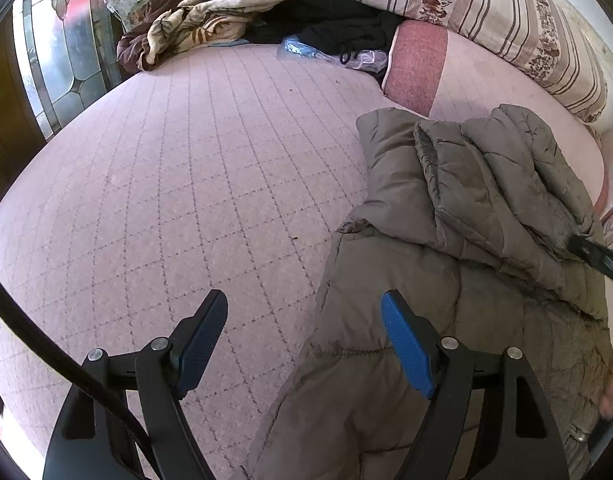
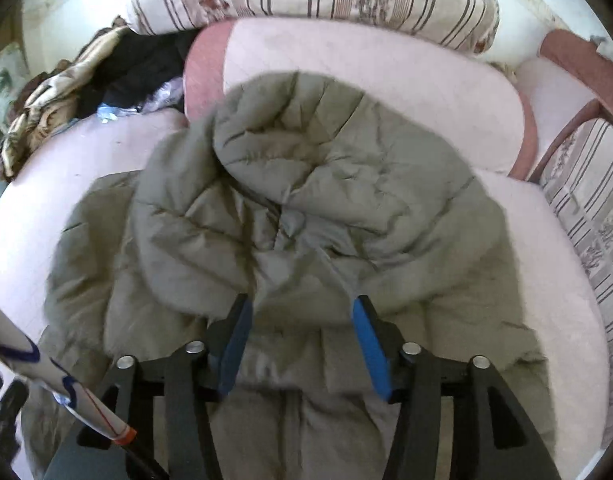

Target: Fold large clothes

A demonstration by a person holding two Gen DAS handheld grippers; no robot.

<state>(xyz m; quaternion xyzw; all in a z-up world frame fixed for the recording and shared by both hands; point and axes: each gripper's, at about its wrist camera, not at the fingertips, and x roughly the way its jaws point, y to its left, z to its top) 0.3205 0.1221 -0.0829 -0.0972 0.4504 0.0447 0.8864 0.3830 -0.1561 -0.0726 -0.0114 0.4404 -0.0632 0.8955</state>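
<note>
Pink quilted bed carries the olive padded jacket, bunched on its right side near the pillows. Right gripper hovers wide open over the puffy middle; left gripper, also open, straddles the jacket's left edge. Slick, thick padding could slip from a shallow pinch, undoing the fold.

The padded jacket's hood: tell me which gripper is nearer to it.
Right. The right gripper is open directly over the grey jacket, pointing at its hood. The left gripper is open at the jacket's left edge, half over the pink bed cover, farther from the hood.
</note>
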